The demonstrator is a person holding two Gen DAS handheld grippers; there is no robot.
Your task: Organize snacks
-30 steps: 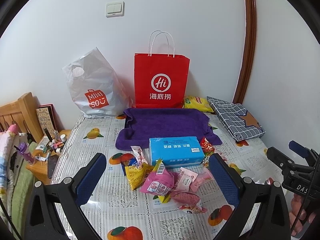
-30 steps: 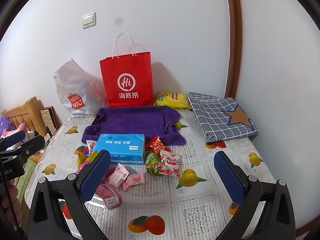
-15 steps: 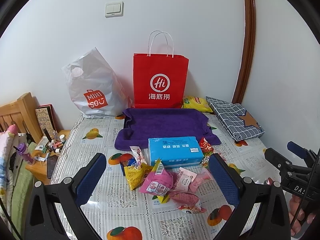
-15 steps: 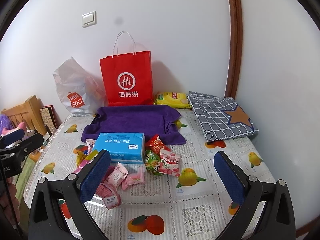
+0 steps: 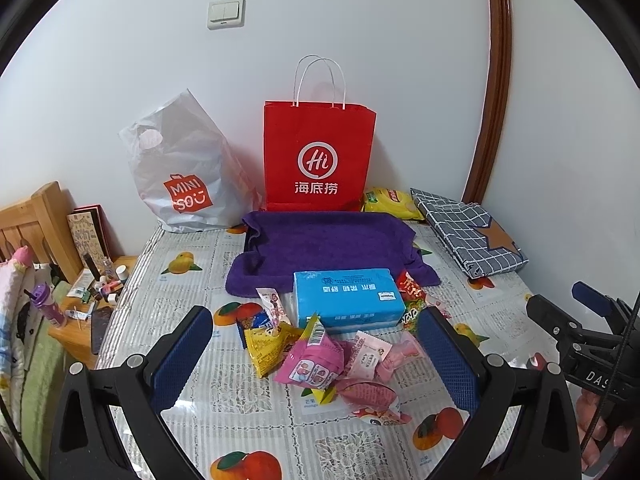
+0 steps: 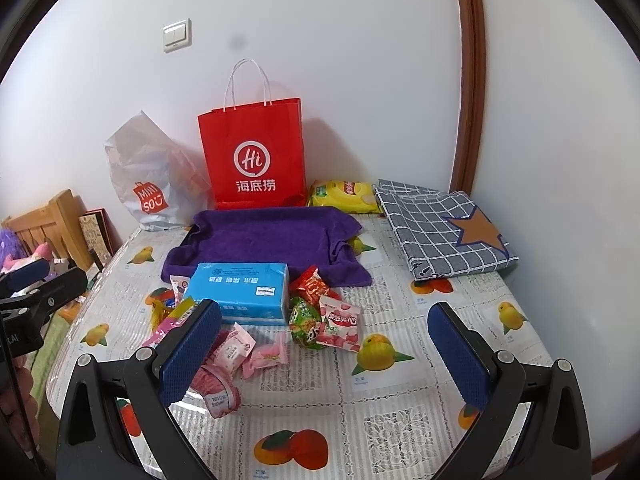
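Several small snack packets lie heaped on the fruit-print tablecloth: a pink packet (image 5: 312, 364), a yellow one (image 5: 268, 346), a red one (image 6: 312, 285), a green one (image 6: 305, 320) and a pink-and-white one (image 6: 340, 326). A blue tissue box (image 5: 346, 300) (image 6: 240, 290) sits just behind them. Behind that is a tray draped in a purple towel (image 5: 328, 246) (image 6: 264, 238). My left gripper (image 5: 316, 360) hovers open above the near side of the heap, holding nothing. My right gripper (image 6: 326, 354) is open too, over the table right of the heap.
A red paper bag (image 5: 318, 160) and a white plastic bag (image 5: 180, 176) stand against the wall. A yellow chip bag (image 6: 344, 196) and folded checked cloth (image 6: 440, 228) lie at the back right. A wooden nightstand (image 5: 86, 320) with small bottles is left of the table.
Both grippers have drifted slightly; the scene sits a little lower and farther in the views. Nothing on the table has moved.
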